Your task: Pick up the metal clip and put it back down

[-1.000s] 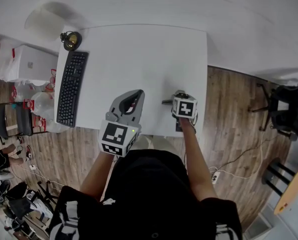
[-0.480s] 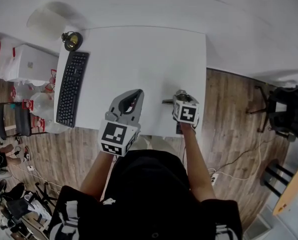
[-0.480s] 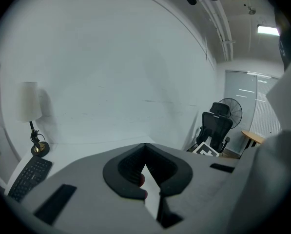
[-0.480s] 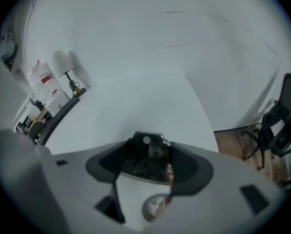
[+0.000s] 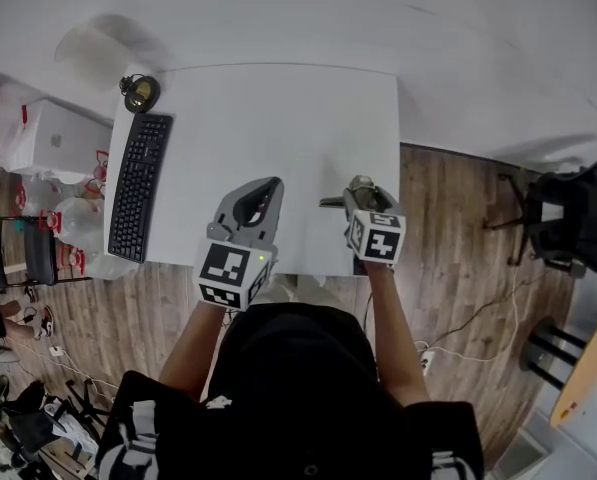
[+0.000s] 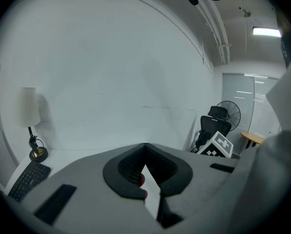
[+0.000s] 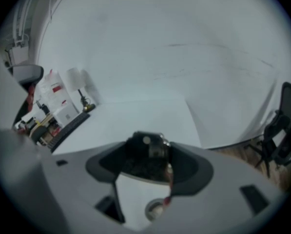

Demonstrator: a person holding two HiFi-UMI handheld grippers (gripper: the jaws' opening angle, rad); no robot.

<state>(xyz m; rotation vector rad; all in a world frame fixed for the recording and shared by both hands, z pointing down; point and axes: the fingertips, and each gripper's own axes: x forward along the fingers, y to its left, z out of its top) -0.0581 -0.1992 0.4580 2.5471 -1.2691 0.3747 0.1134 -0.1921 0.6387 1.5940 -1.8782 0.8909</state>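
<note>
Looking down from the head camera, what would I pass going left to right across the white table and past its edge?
Black keyboard → left claw → right claw, gripping the metal clip → black office chair on the wood floor.

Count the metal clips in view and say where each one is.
1. The metal clip is pinched between the jaws of the right gripper, over the near right part of the white table. The left gripper holds none, and no other clip shows.
</note>
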